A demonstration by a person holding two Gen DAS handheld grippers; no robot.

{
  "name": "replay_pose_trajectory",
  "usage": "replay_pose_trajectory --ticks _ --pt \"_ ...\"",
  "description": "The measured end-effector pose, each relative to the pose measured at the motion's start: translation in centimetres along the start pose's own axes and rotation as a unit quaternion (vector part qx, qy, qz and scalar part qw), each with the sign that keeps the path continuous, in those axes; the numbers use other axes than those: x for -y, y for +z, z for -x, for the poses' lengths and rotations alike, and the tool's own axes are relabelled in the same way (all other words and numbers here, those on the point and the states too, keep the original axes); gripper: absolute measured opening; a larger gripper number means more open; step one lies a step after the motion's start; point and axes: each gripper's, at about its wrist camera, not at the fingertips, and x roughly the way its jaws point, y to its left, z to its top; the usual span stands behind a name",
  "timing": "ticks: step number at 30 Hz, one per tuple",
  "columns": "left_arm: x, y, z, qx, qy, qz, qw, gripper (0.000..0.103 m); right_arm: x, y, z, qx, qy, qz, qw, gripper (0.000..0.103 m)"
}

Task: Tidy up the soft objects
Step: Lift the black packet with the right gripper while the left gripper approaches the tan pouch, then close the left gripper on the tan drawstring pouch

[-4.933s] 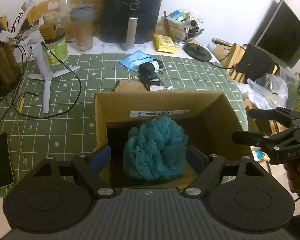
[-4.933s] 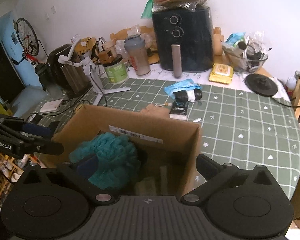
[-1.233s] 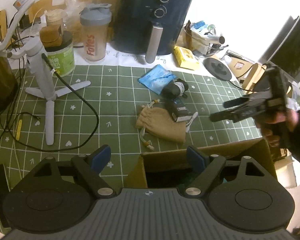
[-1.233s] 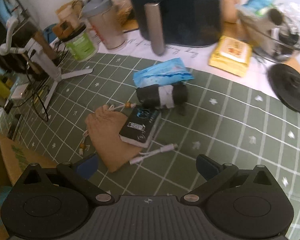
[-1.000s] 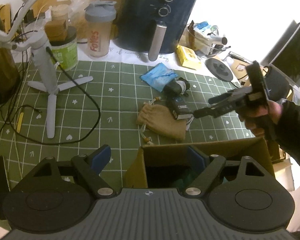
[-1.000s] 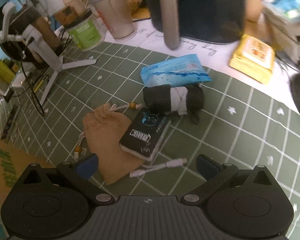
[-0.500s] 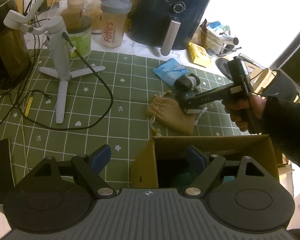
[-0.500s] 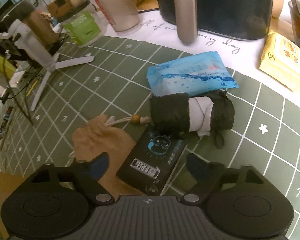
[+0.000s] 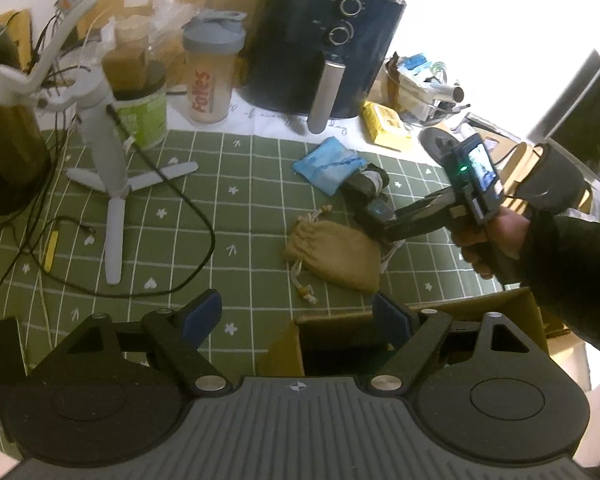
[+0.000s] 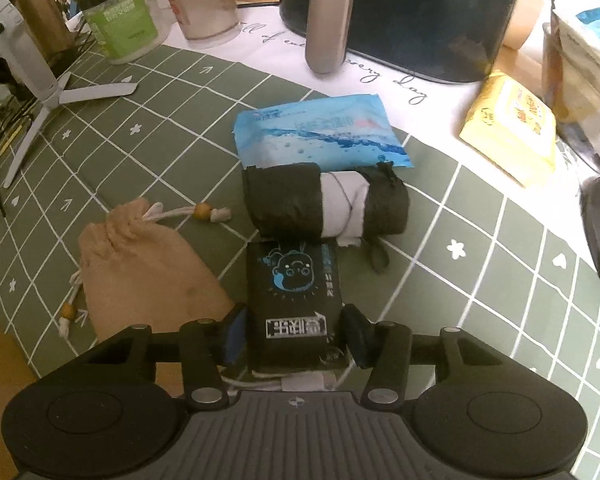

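Jaws of the right gripper point(image 10: 294, 338) sit narrowed on either side of the small black tissue pack with a blue cartoon print point(image 10: 293, 292), blue pads against its two long sides near its close end, though whether they press it is hard to tell. That pack lies flat on the green grid-patterned worktop point(image 10: 480, 280), and everything else is placed from it. Just left of the pack, touching its edge, lies the tan drawstring cloth pouch point(image 10: 148, 268), its beaded cords trailing toward the pack's far corner. Directly beyond the pack, touching its far end, is the rolled black fabric bundle with a white band point(image 10: 326, 204), and beyond that roll the light blue wet-wipe packet point(image 10: 320, 134). Farther still stands the dark air fryer point(image 10: 400, 12).

From the left wrist view, the person's right hand point(image 9: 488, 236) grips its tool's handle to the right of the pack, forearm coming in from the right edge, the tool angled down and left onto the pack. Nearer than the pack, the left gripper point(image 9: 298, 314) hangs level with its jaws wide and nothing between them, above the far rim of the brown cardboard box point(image 9: 452, 308).
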Motion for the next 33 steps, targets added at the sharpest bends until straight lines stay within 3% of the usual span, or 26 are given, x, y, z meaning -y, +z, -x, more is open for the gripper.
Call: replay_pose_trajectory --ticks 4,13,21,33 --pt "0.5 0.9 -0.1 0.007 -0.012 -0.022 0.9996 0.083 -0.3 0.0 0.5 0.009 -0.004 0.001 1.0 0.052" --pt "0.3 3.4 -1.4 0.006 -0.044 -0.056 0.9974 0.083 0.5 -1.2 5.9 0.051 0.02 -0.017 0.998 0.051" --pt "0.2 5.4 -5.4 -0.019 -0.069 -0.09 0.9934 0.083 0.6 -4.0 10.7 0.09 0.034 -0.064 0.993 0.051" --pt "1.2 7.1 -12.3 -0.07 -0.071 -0.142 0.9848 0.078 1.0 -7.5 17.1 0.145 0.006 -0.128 0.981 0.051"
